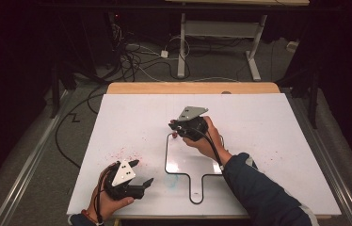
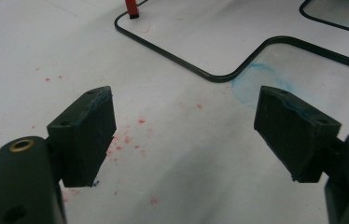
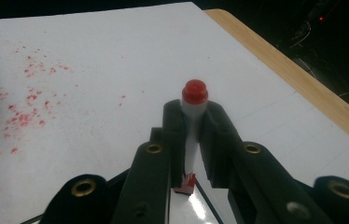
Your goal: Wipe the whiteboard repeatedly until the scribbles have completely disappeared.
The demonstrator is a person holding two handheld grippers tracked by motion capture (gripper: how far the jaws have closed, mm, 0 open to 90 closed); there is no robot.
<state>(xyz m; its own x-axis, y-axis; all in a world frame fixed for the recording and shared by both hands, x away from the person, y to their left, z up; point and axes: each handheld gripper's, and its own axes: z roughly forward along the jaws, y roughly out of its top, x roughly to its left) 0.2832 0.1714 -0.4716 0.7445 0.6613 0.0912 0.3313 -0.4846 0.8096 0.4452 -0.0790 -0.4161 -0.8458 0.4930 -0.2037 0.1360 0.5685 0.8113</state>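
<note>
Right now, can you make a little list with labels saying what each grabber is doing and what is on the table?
right gripper: shut on a red marker, tip down near the board's edge
left gripper: open, holding nothing
small whiteboard: black rim, handle toward the person, lies flat
white sheet: covers the table, speckled with red dots
blue smudge: beside the board's rim

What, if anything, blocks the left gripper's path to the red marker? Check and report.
Nothing visible does. The left gripper is open over the bare white board; only flat red specks and the small whiteboard's black rim lie between it and the red marker, clamped in the right gripper.
</note>
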